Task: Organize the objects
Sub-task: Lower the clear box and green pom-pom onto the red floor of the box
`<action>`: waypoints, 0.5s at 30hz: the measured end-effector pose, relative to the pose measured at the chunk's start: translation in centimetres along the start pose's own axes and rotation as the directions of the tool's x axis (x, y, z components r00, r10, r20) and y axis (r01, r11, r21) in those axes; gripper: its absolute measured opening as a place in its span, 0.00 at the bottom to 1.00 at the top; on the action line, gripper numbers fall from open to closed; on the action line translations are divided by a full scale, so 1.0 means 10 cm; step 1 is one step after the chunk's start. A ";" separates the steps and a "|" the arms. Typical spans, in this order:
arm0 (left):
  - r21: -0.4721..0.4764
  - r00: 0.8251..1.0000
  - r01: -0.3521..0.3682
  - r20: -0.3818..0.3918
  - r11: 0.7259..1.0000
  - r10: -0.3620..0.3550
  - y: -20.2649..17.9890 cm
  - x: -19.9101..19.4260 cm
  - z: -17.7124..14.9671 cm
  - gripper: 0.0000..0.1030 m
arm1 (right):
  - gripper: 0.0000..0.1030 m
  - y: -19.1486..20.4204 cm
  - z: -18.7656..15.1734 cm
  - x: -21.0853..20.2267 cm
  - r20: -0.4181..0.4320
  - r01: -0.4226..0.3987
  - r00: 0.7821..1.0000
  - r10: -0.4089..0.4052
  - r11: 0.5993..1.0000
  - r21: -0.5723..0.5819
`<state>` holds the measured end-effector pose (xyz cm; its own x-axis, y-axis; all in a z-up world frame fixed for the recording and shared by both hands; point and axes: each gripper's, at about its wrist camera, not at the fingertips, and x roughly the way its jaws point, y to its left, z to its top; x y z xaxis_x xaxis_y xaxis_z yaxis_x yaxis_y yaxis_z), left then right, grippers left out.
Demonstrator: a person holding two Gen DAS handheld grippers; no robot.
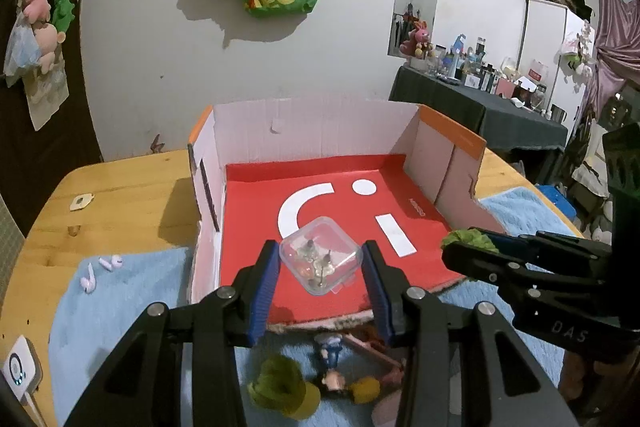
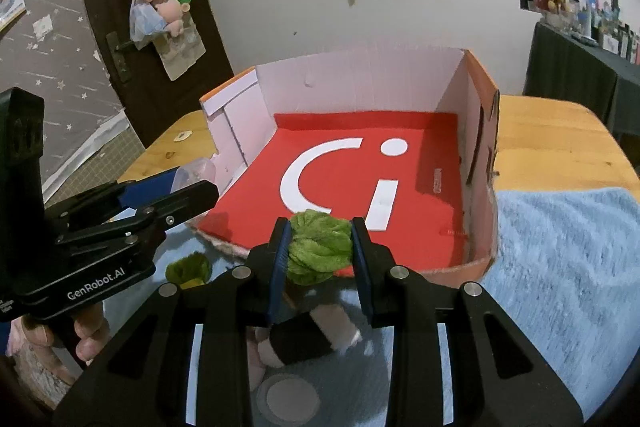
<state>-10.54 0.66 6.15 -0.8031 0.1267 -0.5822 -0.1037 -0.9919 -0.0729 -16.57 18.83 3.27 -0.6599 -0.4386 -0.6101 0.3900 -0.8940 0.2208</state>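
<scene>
An open cardboard box [image 1: 316, 143] with a red floor and white walls stands on the wooden table; it also shows in the right wrist view [image 2: 360, 83]. My left gripper [image 1: 320, 267] is shut on a small clear plastic case [image 1: 320, 261] with small metal pieces inside, held over the box's front part. My right gripper [image 2: 320, 247] is shut on a green plush doll [image 2: 318, 251], gripped at its fuzzy green head, its body hanging below, at the box's front edge. The doll's green head also shows in the left wrist view [image 1: 470, 239].
A blue towel [image 2: 560, 247] covers the table's near side. On it lie two white earbuds [image 1: 100, 269], a second green-haired doll [image 1: 284, 387], a small figure [image 1: 332, 359] and a round white lid [image 2: 288, 397]. A white device [image 1: 18, 367] lies at the left edge.
</scene>
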 end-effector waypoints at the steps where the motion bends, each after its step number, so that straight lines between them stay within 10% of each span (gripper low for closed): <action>1: 0.003 1.000 0.001 0.001 1.000 -0.001 0.00 0.02 0.02 0.43 | 0.28 -0.01 0.02 0.01 0.002 0.003 1.000 -0.003 1.000 0.002; 15: -0.009 0.997 -0.019 -0.077 1.000 0.018 0.03 0.39 0.14 0.43 | 0.28 -0.16 0.26 0.33 -0.055 0.019 0.998 -0.018 1.000 0.017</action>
<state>-14.54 0.86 4.96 -0.7571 0.1080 -0.6443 -0.0831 -0.9941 -0.0690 -21.04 18.59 2.94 -0.6301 -0.4169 -0.6551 0.3663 -0.9035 0.2226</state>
